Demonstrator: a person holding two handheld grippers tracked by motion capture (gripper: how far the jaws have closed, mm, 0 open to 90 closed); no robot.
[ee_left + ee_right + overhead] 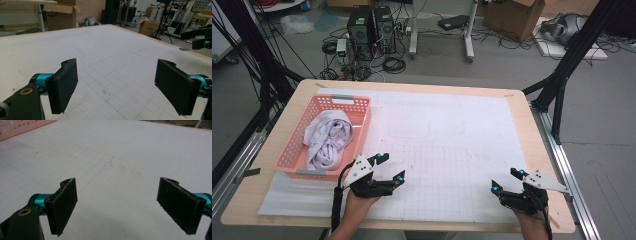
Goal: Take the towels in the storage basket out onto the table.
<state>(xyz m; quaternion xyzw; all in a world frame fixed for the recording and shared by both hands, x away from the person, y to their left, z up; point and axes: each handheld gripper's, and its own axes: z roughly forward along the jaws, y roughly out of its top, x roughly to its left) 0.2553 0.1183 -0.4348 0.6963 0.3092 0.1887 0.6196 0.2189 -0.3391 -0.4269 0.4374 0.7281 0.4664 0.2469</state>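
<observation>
A pink plastic basket (362, 107) stands at the table's left with a crumpled white cloth (328, 137) inside it. My left gripper (392, 167) hovers open just right of the basket's near corner, jaws wide apart and nothing between them (116, 87). My right gripper (507, 181) stands open near the front right of the table, also with nothing in it (117, 206). A corner of the basket (22, 127) shows at the upper left of the right gripper view. The right gripper's tip (201, 43) appears at the right edge of the left gripper view.
A white gridded mat (452, 145) covers most of the wooden table (307, 87). Beyond the table lie computer towers (372, 30), tangled cables, a cardboard box (517, 15) and black frame posts (572, 55).
</observation>
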